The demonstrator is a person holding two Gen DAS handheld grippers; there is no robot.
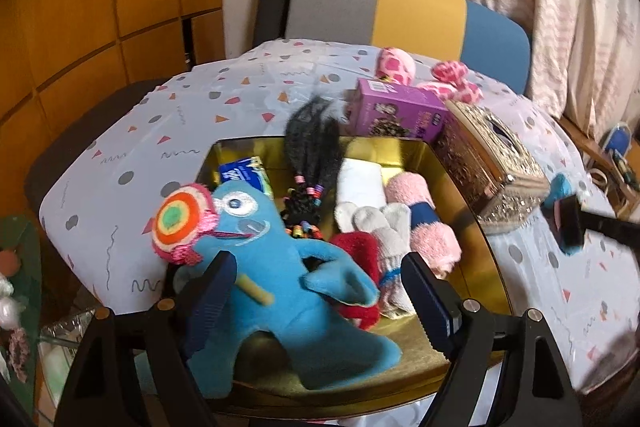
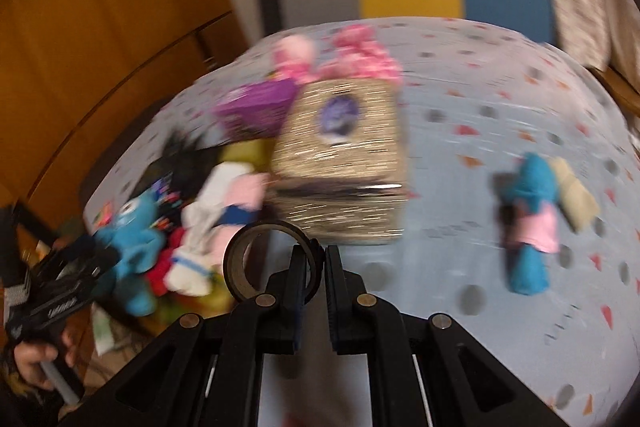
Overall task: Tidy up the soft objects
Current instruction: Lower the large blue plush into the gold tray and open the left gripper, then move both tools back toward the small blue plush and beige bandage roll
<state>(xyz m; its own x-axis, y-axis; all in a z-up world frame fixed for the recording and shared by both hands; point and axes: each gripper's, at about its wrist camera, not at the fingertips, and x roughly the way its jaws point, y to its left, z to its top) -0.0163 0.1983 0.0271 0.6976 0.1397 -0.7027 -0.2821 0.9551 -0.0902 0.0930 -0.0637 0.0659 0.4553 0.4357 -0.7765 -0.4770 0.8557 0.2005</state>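
Your left tool (image 1: 316, 291) stands wide around one blue plush doll (image 1: 280, 267) in the gold tray (image 1: 476, 255) on the bench (image 1: 120, 155). Your right tool (image 2: 319, 267) is pinched on one tape roll (image 2: 256, 259) — two rolled cloths (image 2: 532, 223) lie apart.

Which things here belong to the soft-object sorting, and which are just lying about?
Job:
- blue doll, between the open left gripper
- gold tray
- socks and pink towel in the tray
- blue roll on the tablecloth
- pink plush

Lying about:
- purple box
- tissue box
- tape roll held by the shut right gripper
- chair
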